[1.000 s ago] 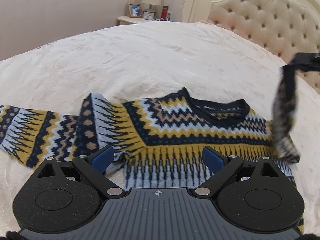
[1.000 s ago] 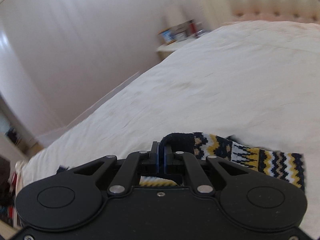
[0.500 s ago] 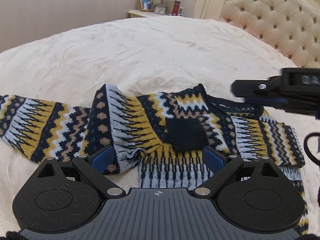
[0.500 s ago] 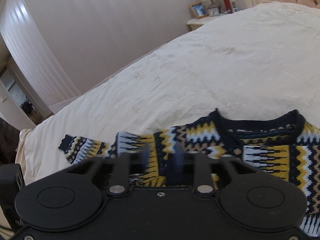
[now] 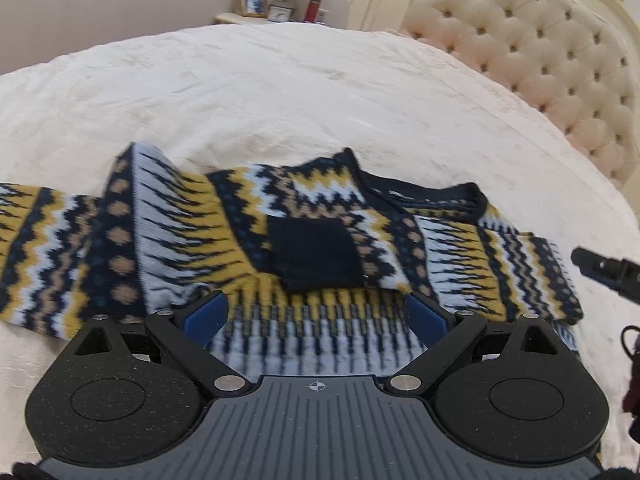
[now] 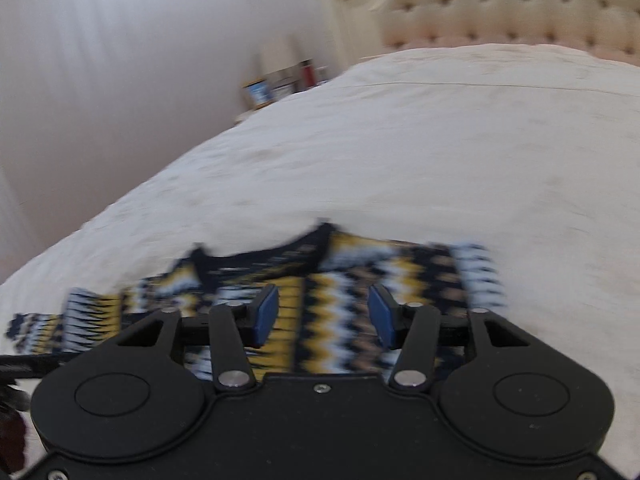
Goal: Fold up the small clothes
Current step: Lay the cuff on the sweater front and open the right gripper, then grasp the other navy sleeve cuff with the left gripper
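Note:
A small knitted sweater (image 5: 208,236) in navy, yellow, white and tan zigzags lies flat on the bed. Its right sleeve is folded across the chest, the navy cuff (image 5: 316,256) lying in the middle. The left sleeve (image 5: 36,240) still stretches out to the left. My left gripper (image 5: 316,316) is open and empty, just above the sweater's lower body. My right gripper (image 6: 322,316) is open and empty, above the sweater's right side (image 6: 344,280); that view is blurred. Part of the right gripper's body (image 5: 608,272) shows at the right edge of the left wrist view.
The cream bedspread (image 5: 280,92) spreads all around the sweater. A tufted headboard (image 5: 540,48) stands at the back right. A nightstand (image 5: 276,16) with a photo frame, clock, lamp and red bottle is behind the bed. White curtains (image 6: 100,60) hang at the left.
My right gripper carried the right sleeve over the chest, opened and let go of the cuff, then drew back to the right. My left gripper stayed open and moved slightly closer.

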`<state>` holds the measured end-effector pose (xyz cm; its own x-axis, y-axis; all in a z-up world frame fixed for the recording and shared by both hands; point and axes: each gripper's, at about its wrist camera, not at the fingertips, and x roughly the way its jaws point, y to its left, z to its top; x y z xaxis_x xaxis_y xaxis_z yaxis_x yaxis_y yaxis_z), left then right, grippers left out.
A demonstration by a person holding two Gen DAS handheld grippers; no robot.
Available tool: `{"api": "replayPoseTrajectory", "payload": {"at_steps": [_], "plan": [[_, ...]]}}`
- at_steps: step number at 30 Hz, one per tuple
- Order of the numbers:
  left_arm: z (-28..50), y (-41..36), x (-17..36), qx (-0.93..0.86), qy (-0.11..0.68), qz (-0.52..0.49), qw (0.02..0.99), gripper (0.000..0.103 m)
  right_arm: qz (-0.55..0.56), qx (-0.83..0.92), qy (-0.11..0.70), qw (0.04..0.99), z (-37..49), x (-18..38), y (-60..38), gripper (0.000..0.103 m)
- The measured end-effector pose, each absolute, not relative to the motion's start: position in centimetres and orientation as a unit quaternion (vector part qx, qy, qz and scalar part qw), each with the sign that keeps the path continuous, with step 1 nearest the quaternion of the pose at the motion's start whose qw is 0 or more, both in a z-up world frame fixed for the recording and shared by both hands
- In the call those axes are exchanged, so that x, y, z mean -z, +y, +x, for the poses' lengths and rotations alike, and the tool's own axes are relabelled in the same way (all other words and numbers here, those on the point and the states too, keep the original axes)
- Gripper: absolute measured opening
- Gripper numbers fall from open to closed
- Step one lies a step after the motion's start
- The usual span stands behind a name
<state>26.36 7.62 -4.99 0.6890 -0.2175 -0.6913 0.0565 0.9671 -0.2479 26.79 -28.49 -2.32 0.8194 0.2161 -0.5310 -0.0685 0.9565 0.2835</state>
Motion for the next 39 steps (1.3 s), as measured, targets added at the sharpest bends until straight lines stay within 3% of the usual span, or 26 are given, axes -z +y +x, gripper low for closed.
{"api": "replayPoseTrajectory", "payload": {"at_steps": [5,9,19,23,34,36,39], "plan": [[26.6,7.0,6.1,0.074,0.389,-0.092,0.914,0.096,0.129,-0.043,0.281,0.95,26.3,4.5,-30.9,0.061],[26.9,7.3,6.3,0.065,0.391,-0.1,0.913,0.096,0.11,-0.046,0.277,0.953,27.0,5.6,-31.0,0.073],[29.5,8.0,6.5,0.059,0.399,-0.149,0.903,0.095,0.156,-0.081,0.277,0.945,28.1,6.3,-33.2,0.077],[30.6,8.0,7.4,0.07,0.416,-0.169,0.891,0.079,0.179,-0.074,0.284,0.939,28.2,6.6,-34.1,0.077],[32.1,7.3,8.7,0.089,0.411,-0.194,0.886,0.078,0.175,-0.069,0.303,0.934,28.4,7.3,-33.9,0.077],[32.4,7.7,8.9,0.087,0.406,-0.21,0.885,0.074,0.171,-0.069,0.306,0.934,28.5,7.4,-33.8,0.077],[32.4,8.4,9.1,0.077,0.395,-0.236,0.885,0.047,0.177,-0.071,0.308,0.932,28.5,7.6,-33.8,0.077]]}}
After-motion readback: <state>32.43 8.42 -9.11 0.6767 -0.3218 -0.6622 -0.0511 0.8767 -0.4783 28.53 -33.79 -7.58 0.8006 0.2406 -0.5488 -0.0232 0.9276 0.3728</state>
